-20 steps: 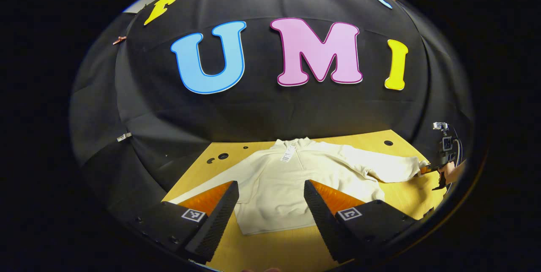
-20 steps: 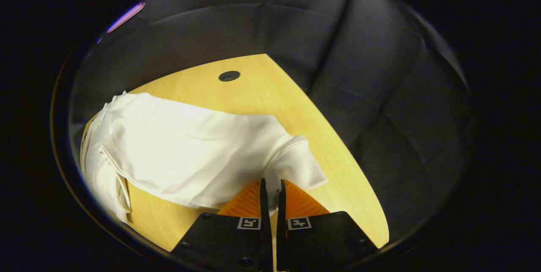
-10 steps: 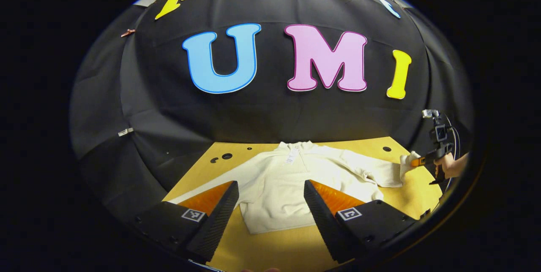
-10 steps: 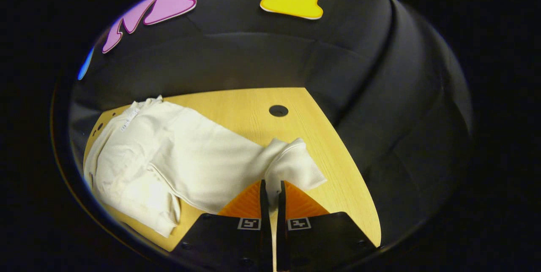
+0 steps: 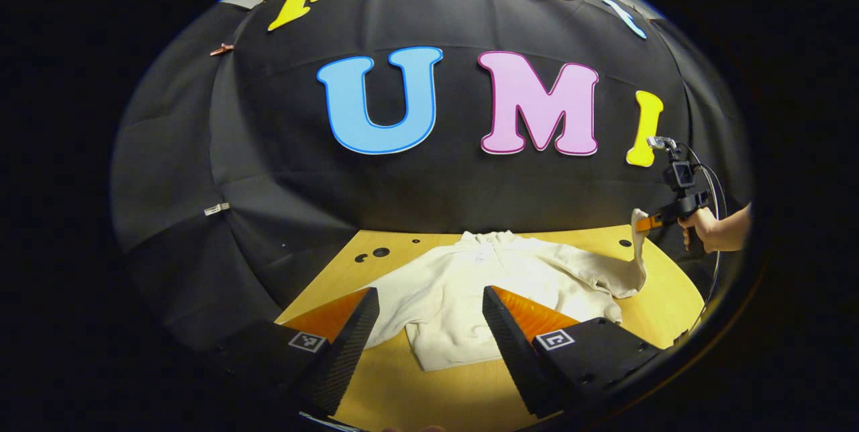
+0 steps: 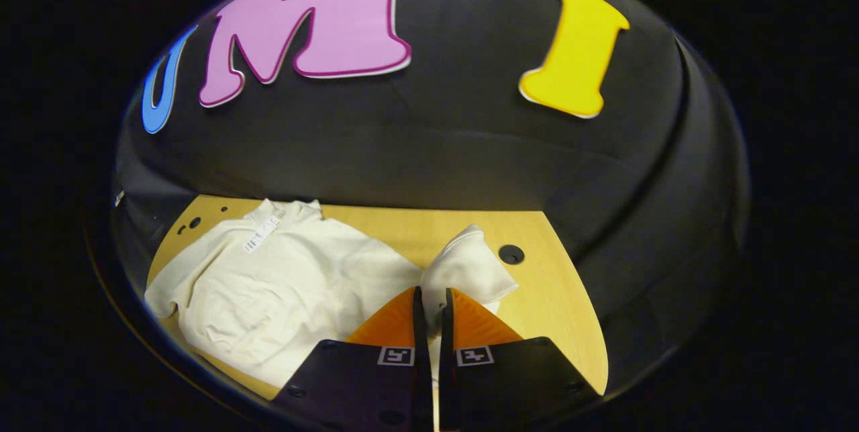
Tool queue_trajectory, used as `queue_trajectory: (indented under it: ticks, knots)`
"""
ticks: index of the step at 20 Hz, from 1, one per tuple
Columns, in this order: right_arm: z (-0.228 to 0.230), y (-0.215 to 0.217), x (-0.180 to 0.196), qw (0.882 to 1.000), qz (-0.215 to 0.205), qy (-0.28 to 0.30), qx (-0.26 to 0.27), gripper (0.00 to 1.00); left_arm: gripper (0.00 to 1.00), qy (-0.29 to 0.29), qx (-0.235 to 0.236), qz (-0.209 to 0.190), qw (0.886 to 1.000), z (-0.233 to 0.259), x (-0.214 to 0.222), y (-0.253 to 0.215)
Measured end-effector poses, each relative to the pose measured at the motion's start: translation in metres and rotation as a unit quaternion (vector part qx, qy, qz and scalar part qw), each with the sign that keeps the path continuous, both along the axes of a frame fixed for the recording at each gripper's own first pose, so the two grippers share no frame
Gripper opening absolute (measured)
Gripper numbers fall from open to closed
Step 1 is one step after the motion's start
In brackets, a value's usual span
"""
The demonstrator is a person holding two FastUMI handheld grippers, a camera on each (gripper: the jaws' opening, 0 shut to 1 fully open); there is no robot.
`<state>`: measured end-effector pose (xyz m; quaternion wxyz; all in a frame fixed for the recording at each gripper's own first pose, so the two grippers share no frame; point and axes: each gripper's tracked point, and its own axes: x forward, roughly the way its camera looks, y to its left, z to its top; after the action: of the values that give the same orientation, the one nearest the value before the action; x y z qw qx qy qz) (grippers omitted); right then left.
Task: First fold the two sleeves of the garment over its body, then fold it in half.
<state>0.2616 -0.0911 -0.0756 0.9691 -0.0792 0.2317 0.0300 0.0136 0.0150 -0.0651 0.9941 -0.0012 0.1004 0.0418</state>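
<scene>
Cream-white long-sleeved fleece garment (image 5: 470, 291) is lying face up on the light wooden tabletop (image 5: 470, 392), its collar toward the black cloth wall (image 5: 436, 190) and its hem toward the cameras. In the left gripper view, the left gripper (image 5: 429, 325) is hovering nearest, above the table's near edge in front of the garment's hem, its jaws spread wide and touching nothing, with the garment's lower body showing in the gap between them. In the right gripper view, the right gripper (image 6: 430, 304) is sitting with its jaws pressed almost together, pinching the ribbed cuff of the garment's sleeve (image 6: 466, 271); the cuff is bunching up just beyond the fingertips, lifted off the tabletop, beside a round dark hole (image 6: 511, 254) in the wood. Farther off in the left gripper view, that same gripper is showing at the garment's far side, held by a person's hand (image 5: 701, 224), with the sleeve hanging from it in a steep line up from the shoulder area. A white tag (image 6: 260, 235) is lying at the garment's collar, close to the wall.
</scene>
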Motion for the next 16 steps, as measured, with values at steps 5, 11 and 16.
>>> queue_trajectory:
  ticks: [5,11,16]
  knots:
    - [0.027,0.106,0.035,0.996,0.083,-0.029,-0.024,0.07,0.98,0.009,-0.016,0.023,1.000,-0.006,-0.009,0.028]
    - [0.003,0.253,0.050,0.985,0.171,-0.013,-0.020,0.08,0.98,0.034,-0.028,0.071,0.996,-0.028,-0.020,0.067]
    - [-0.032,0.355,0.054,0.974,0.224,0.006,-0.025,0.07,0.98,0.059,-0.034,0.105,0.992,-0.054,-0.029,0.100]
